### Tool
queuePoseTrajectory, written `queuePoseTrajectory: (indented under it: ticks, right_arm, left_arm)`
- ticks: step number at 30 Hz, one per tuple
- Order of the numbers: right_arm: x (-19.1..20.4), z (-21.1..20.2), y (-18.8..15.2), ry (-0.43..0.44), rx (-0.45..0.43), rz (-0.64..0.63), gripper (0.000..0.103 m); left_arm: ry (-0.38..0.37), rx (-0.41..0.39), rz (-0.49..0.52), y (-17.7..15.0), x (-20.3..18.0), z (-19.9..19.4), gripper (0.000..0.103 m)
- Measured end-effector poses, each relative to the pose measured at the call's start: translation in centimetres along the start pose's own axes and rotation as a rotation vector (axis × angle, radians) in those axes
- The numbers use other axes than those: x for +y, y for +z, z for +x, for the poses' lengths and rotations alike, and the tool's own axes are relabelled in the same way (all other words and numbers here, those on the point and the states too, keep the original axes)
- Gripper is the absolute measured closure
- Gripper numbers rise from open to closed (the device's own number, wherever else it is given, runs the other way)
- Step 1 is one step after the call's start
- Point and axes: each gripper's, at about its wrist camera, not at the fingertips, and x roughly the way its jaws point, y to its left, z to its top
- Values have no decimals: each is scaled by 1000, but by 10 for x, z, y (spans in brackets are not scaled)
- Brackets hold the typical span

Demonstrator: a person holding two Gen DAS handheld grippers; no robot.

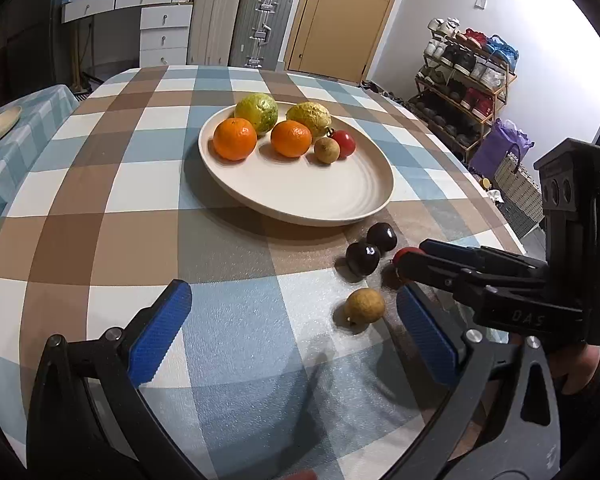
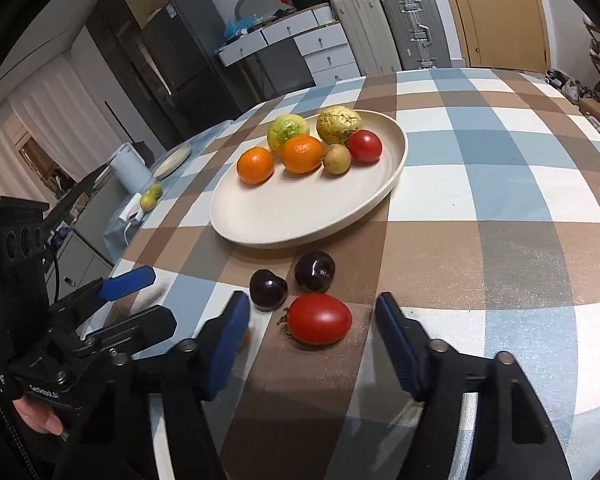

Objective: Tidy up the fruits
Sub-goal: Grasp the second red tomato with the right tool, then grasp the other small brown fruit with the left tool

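A cream plate [image 1: 300,196] was seen on a checked tablecloth [image 1: 112,216] of brown, blue and white. On the plate, 2 oranges [image 1: 235,139], 2 yellow-green fruits [image 1: 257,112], 1 small tan fruit [image 1: 326,150] and 1 red tomato [image 1: 345,143] were grouped at the far side.

On the cloth just in front of the plate, 2 dark cherries [image 2: 314,271] lay close together, with a second red tomato [image 2: 319,319] just beside them. A loose tan fruit [image 1: 365,306] was seen nearer the left gripper [image 1: 296,332].

The left gripper was held wide apart with nothing between its blue pads [image 1: 162,332]; the loose tan fruit lay just inside its right pad. The right gripper [image 2: 312,344] was likewise spread wide and gripped nothing, the red tomato lying on the cloth between its fingertips, touched by neither.

The letters "DAS" were read on the right gripper's body in the left wrist view. A label on the left gripper's body in the right wrist view was too blurred to be read.
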Motion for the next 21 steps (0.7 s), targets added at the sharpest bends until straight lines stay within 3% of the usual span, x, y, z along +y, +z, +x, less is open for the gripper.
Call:
queuePoseTrajectory:
  ticks: [4,8,21]
  right_arm:
    - [-1,3,-1,12,13,0,50]
    - [-1,4,-3,-3,20,-3,67]
    - [-15,-12,-4,22,-18,41,68]
  left_arm:
    - [-17,13,-8,1,3,2,1]
    - [-22,15,-6,2,5,3,1]
    - [-40,78,41,5,-13,20,1]
